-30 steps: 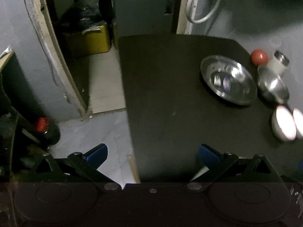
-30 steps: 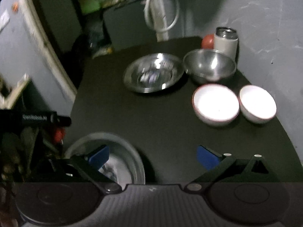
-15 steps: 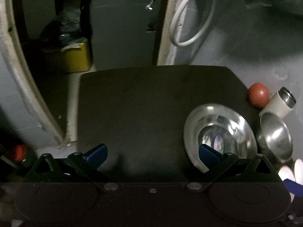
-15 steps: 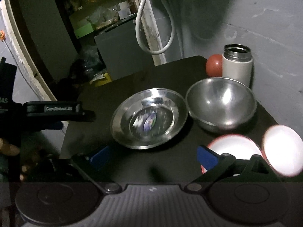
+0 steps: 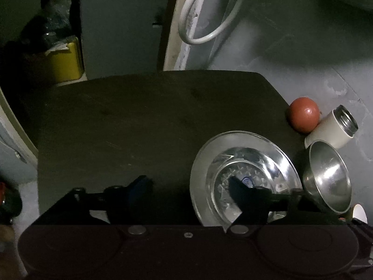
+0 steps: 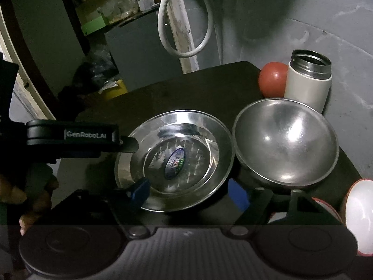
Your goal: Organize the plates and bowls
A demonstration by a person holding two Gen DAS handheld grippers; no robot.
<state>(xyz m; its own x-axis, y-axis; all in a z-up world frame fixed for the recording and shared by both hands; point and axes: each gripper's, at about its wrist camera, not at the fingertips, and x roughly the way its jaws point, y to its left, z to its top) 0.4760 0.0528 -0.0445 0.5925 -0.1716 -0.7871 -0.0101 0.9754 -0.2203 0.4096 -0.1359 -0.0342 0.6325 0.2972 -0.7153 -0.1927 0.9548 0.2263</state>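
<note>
**On the dark tabletop, sorting barely begun**

On the tabletop (image 5: 139,121) we see nothing stacked yet: the steel plate (image 6: 174,161), steel bowl (image 6: 286,142) and white bowl (image 6: 359,217) sit separately, side by side. Our left gripper (image 5: 186,186), jaws apart, straddles the plate's near rim (one finger inside). Our right gripper (image 6: 188,191) hovers spread and empty. We judge everything remains to do.

Left gripper (image 5: 186,186) and right gripper (image 6: 188,190) both gape wide — fingers parallel, pointing forward.
</note>
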